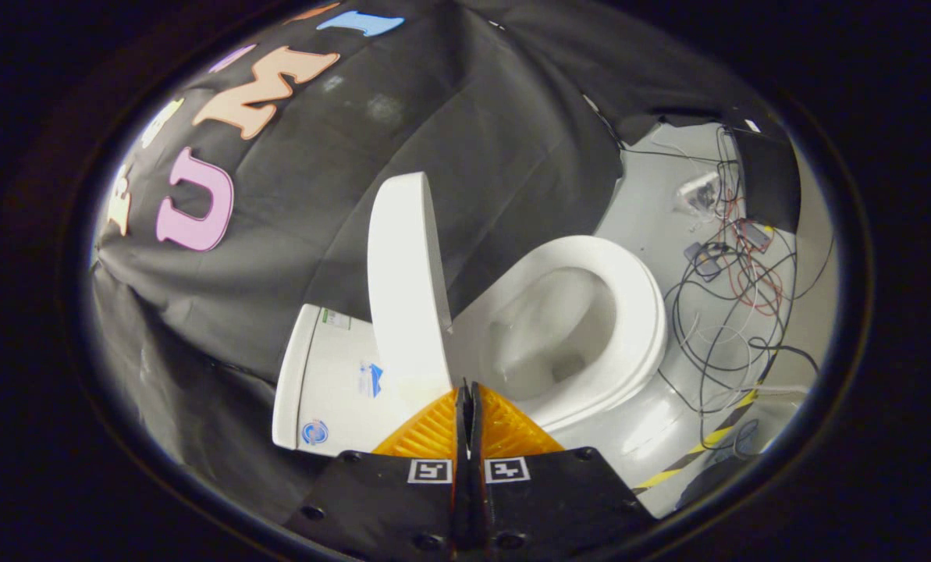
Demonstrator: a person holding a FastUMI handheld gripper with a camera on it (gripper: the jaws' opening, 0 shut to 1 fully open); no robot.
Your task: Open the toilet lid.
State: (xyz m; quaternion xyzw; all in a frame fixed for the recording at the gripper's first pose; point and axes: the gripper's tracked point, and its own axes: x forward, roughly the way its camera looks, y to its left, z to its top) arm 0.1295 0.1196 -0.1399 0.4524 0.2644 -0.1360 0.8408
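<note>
Beyond closed tongs (466, 388), lid (404, 281) upright.

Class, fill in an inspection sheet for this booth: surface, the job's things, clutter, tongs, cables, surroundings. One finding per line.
Surface: pale glossy floor, with yellow-black striped tape.
Job's things: toilet lid raised upright; seat down, bowl open; tank behind the lid.
Clutter: small devices on the floor beyond the toilet.
Tongs: tongs shut, holding nothing, tips just short of the lid's base.
Cables: black and red cables tangled on the floor.
Surroundings: black cloth wall behind the toilet.
</note>
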